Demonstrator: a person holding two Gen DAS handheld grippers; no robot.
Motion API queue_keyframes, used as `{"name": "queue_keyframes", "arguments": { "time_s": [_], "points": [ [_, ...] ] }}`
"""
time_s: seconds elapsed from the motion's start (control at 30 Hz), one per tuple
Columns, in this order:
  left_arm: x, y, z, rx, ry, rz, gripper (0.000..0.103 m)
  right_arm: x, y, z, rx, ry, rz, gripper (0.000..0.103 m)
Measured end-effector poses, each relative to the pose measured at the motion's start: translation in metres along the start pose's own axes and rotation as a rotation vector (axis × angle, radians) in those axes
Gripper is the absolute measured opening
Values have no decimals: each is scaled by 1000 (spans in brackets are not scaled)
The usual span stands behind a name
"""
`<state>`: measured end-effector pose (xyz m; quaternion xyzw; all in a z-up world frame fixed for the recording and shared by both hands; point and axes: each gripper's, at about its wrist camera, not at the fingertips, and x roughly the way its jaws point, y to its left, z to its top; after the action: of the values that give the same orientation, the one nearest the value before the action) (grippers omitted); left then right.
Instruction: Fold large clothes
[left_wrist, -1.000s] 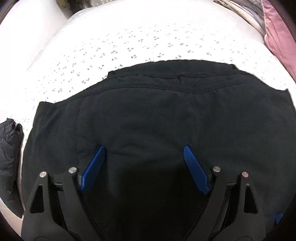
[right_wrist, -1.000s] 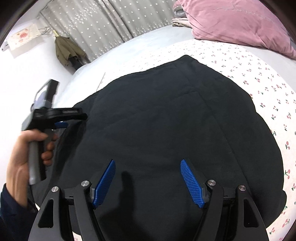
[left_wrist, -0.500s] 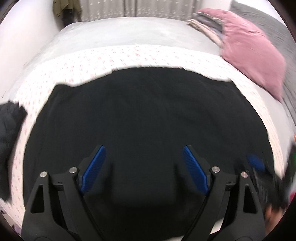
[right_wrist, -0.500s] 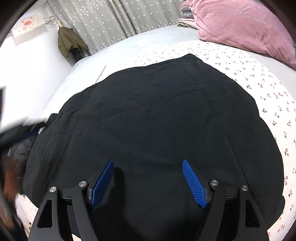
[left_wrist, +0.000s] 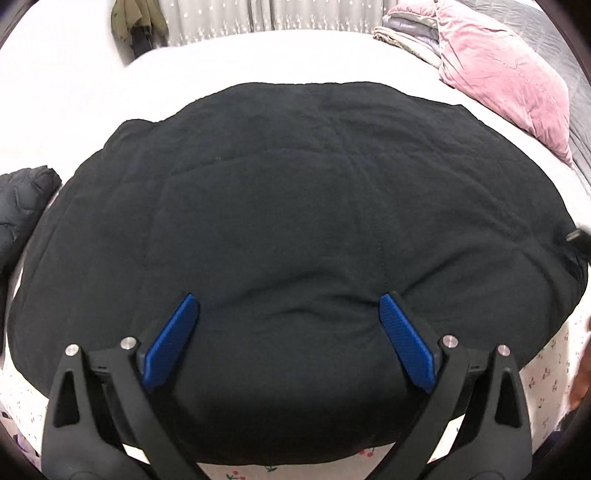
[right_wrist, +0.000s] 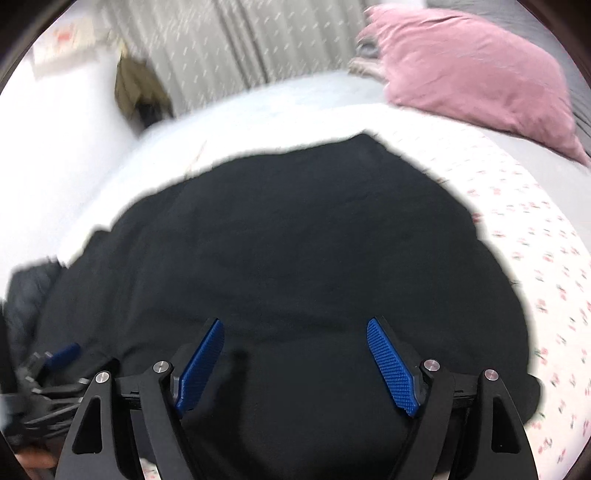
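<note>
Both jaws have just been opening, nothing between them: left hand-held gripper (left_wrist: 286, 325) and right hand-held gripper (right_wrist: 293, 350) released over black garment (left_wrist: 295, 206). I'd grab its near edge evenly.

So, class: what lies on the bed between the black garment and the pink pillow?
Only bare bedding: the left wrist view shows nothing between black garment and pink pillow.

- The black garment (left_wrist: 295, 206) lies flat over most of the cherry-print sheet (right_wrist: 535, 258), leaving bare strips of sheet along its near and right edges.
- A dark quilted jacket (left_wrist: 22, 206) is bunched just beside the garment's left edge.
- A pink pillow (left_wrist: 506, 81) and folded bedding (left_wrist: 410, 33) fill the far right corner.
- The plain sheet beyond the garment's far edge lies bare.
</note>
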<state>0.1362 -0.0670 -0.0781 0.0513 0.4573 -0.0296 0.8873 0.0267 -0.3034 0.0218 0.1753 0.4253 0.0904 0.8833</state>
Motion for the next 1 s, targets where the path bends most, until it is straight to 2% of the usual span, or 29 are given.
{"name": "queue_keyframes", "arguments": {
  "time_s": [0.1,0.17,0.23,0.3,0.37,0.43,0.53,0.67,0.77,1.0],
  "points": [
    [-4,-4,-3,9,-8,2,100,-38,-42,-6,164,-100,-9,81],
    [-4,-3,-3,5,-11,-5,100,-58,-84,-27,350,-124,-2,82],
    [-4,-3,-4,4,-17,-1,100,-73,-115,-48,484,-148,-49,82],
    [-5,-3,-5,4,-21,2,100,-78,-132,-59,542,-141,-117,82],
    [-5,-2,-5,-2,-18,-4,100,-72,-139,-63,566,-96,-98,82],
    [-5,-2,-5,-8,-15,-11,100,-55,-142,-66,602,-30,18,82],
    [-6,0,-6,-5,-18,-16,100,-35,-132,-65,603,35,112,82],
    [-7,3,-7,0,-22,-28,100,-25,-118,-57,572,47,158,85],
    [-6,5,-7,1,-23,-37,100,-17,-115,-56,614,38,212,85],
    [-7,7,-7,-7,-27,-35,99,-5,-99,-51,661,-15,191,85]
  ]
}}
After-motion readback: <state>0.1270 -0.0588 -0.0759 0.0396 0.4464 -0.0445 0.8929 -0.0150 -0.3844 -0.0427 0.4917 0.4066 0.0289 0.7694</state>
